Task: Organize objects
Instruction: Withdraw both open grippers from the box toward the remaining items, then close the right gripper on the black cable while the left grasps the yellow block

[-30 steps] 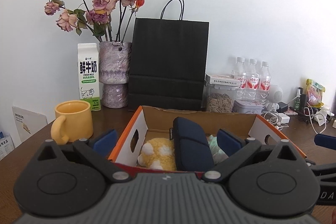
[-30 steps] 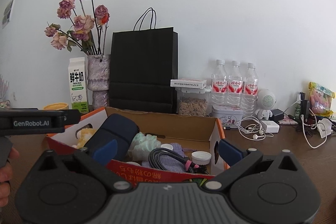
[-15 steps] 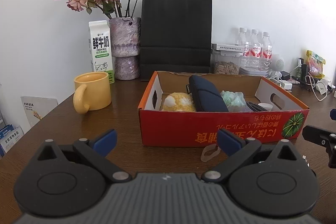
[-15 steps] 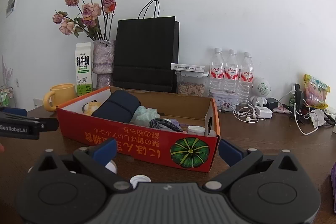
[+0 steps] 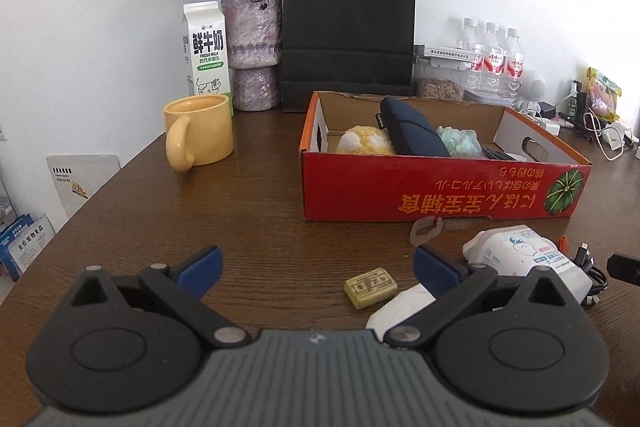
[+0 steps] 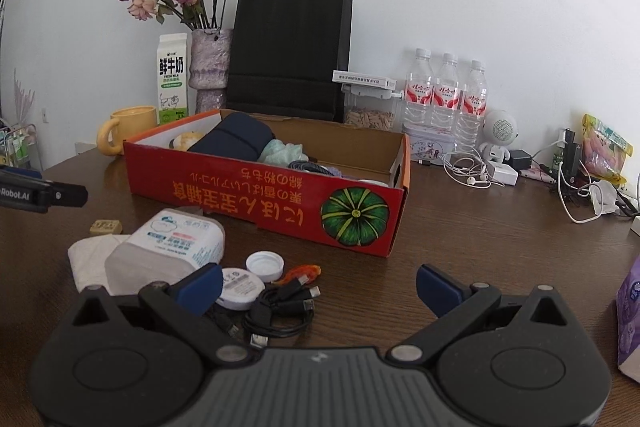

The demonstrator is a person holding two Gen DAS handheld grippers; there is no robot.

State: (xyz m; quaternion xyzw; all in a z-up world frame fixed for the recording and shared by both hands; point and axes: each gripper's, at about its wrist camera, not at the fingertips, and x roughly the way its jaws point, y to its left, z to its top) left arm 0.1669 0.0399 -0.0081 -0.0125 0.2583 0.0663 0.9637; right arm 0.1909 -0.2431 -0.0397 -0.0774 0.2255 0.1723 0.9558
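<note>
A red cardboard box (image 5: 440, 187) already holding a navy pouch (image 5: 412, 133), a yellow plush (image 5: 364, 143) and a mint cloth (image 5: 460, 143) sits on the wooden bench (image 5: 260, 227), ahead and to the right of the left claw (image 5: 316, 267) and directly ahead of the right claw (image 6: 318, 283). Both claws hang above the bench with jaws spread wide and nothing between them. Loose items wait in front of the box: a small yellow block (image 5: 370, 287) just ahead of the left claw's right finger, a tissue pack (image 6: 168, 247) ahead of the right claw's left finger, two white caps (image 6: 264, 265) and a tangle of black cables (image 6: 280, 307) just past that finger. The next pick appears to be one of these strays; a clean pick would centre the open jaws over one item alone, the block for the left claw or a cap for the right, and close squarely so that cable and caps are not dragged together. A yellow mug (image 5: 198, 131) stands well off to the left claw's far left.
</note>
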